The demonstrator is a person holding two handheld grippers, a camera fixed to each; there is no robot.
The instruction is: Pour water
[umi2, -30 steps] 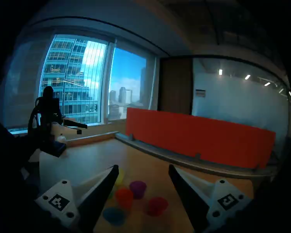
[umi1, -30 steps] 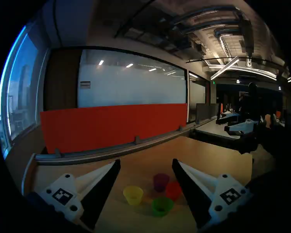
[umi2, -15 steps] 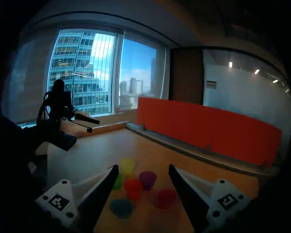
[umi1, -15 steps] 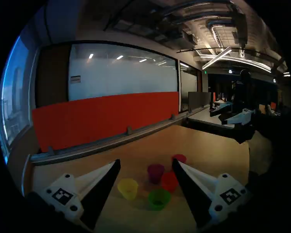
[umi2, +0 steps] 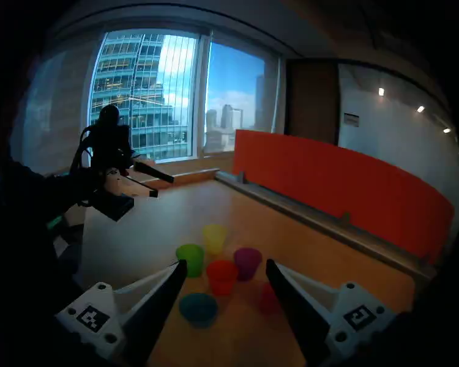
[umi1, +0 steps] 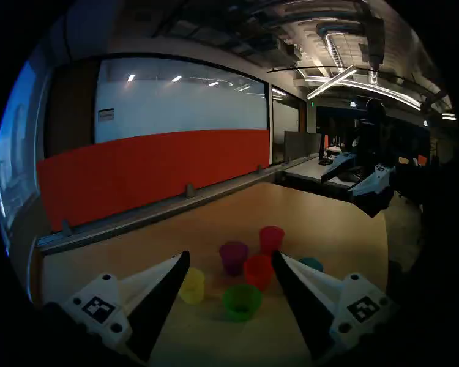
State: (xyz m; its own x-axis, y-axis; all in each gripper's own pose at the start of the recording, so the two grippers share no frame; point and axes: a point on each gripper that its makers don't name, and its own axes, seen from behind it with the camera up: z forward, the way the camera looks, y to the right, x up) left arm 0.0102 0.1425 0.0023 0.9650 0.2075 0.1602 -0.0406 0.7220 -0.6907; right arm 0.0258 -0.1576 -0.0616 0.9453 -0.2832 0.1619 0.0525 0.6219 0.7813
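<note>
Several small plastic cups stand close together on the wooden table [umi1: 327, 220]. In the left gripper view I see a yellow cup [umi1: 193, 285], purple cup [umi1: 234, 257], orange cup [umi1: 257, 271], green cup [umi1: 242, 301], red cup [umi1: 271, 238] and teal cup [umi1: 310, 264]. My left gripper [umi1: 229, 257] hangs open and empty before them. In the right gripper view the same cluster shows: yellow cup [umi2: 215, 237], green cup [umi2: 190, 259], orange cup [umi2: 221, 276], purple cup [umi2: 248, 262], teal cup [umi2: 198, 307]. The red cup [umi2: 267, 296] is half hidden by a finger. My right gripper [umi2: 225, 263] is open and empty.
An orange divider panel [umi1: 150, 171] with a metal rail runs along the table's far edge. Large windows [umi2: 144, 98] lie beyond the table's end. The other gripper [umi1: 336, 186] hovers at the right of the table. Across it, the left gripper [umi2: 162, 186] is held by a dark sleeve.
Both views have shifted so the cups sit higher and farther out between the fingers. The red and teal cups have come into the left gripper view. Both stay open.
</note>
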